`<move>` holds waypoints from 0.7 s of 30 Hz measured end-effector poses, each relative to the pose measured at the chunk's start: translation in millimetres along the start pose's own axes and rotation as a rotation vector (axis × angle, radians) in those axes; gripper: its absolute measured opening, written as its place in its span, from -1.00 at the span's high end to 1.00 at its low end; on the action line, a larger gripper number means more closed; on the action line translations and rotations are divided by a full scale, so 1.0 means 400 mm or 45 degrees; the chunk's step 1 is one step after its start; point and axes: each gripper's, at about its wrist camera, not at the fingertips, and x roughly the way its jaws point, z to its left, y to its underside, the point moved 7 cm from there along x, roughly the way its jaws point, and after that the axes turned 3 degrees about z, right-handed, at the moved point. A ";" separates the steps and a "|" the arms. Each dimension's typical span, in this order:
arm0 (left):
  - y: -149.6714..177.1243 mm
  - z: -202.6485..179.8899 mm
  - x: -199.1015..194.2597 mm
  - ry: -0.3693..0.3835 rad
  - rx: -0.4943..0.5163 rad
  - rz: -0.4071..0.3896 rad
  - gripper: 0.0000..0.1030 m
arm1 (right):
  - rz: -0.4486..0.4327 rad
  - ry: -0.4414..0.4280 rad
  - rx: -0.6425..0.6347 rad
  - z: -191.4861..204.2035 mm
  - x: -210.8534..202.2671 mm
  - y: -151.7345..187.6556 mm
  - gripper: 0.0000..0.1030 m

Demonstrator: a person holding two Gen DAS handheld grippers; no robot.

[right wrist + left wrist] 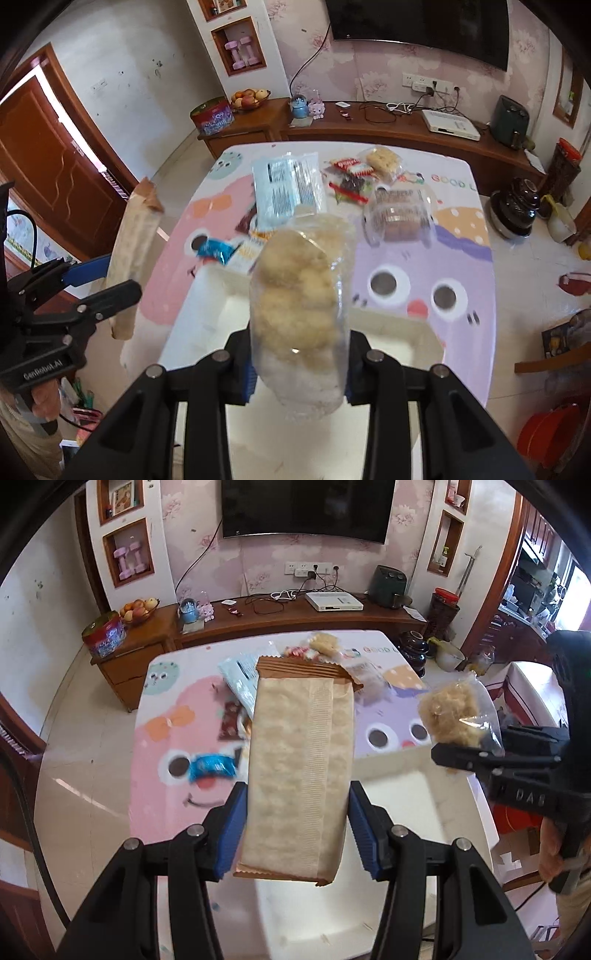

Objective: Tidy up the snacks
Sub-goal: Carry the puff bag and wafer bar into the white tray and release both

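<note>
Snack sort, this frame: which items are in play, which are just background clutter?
In play:
- brown wafer pack, clamped in left tongs
- clear bag of puffed snacks, clamped in right tongs
- white tray
- loose snacks on the table: white-blue packet, blue candy

Clutter:
- TV
- fruit bowl
- pink dumbbells

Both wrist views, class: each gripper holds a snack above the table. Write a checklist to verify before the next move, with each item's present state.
1. Left gripper shut on the tan wafer pack: ok.
2. Right gripper shut on the clear bag of puffs: ok.
3. Both packs lifted off the table: ok.
4. Grippers apart, not touching: ok.
5. White tray beneath, contents: cannot tell.
</note>
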 end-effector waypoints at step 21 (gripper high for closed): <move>0.190 -0.026 0.012 -0.110 -0.064 -0.165 -0.94 | -0.031 0.078 0.068 -0.022 -0.009 0.230 -0.49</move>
